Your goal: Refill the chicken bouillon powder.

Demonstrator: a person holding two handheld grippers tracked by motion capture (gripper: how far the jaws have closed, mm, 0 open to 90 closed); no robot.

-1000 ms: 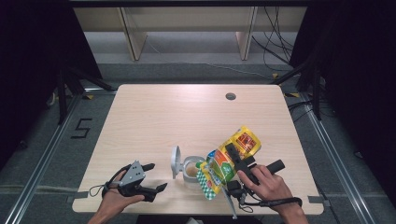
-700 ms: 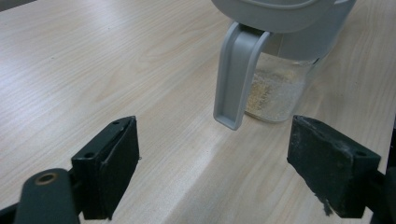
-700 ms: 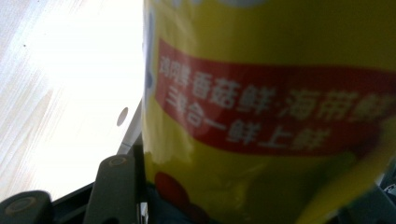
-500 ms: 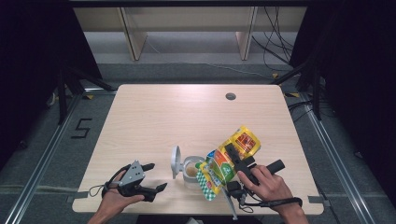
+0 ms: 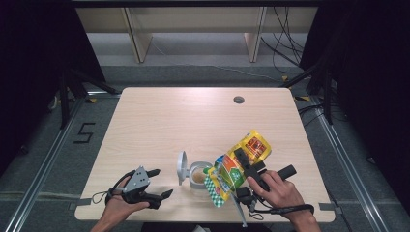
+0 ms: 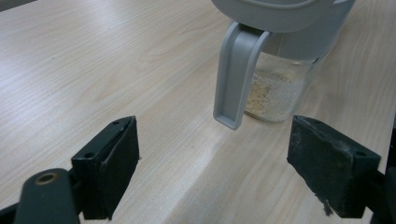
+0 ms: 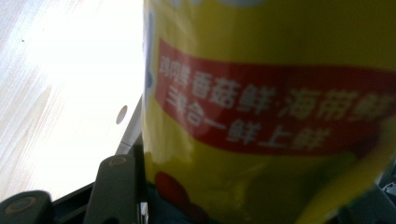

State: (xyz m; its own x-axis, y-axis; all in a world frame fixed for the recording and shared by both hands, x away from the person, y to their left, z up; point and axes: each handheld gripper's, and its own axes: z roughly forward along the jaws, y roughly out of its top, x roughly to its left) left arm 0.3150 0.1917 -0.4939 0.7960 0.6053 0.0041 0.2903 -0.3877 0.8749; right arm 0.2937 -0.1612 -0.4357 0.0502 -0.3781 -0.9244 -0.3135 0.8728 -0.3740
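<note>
I hold yellow pouch (image 5: 240,162) in right gripper (image 5: 246,166), jaws clamped across its middle, tilted over open jar (image 5: 198,176) near front edge of worktop (image 5: 193,116). Pouch soft, glossy, likely slippery; contents shift, so I judge mid-body grip best, firm but not crushing. Jar clear, rigid, light-looking, little powder in bottom; grey hinged lid (image 5: 182,167) stands up. Left gripper (image 5: 154,186) rests on worktop, jaws wide, empty, aimed at jar; lid clasp (image 6: 233,77) hangs just ahead.

Yellow pouch (image 5: 238,165), red band; grey-lidded jar (image 5: 197,175)
</note>
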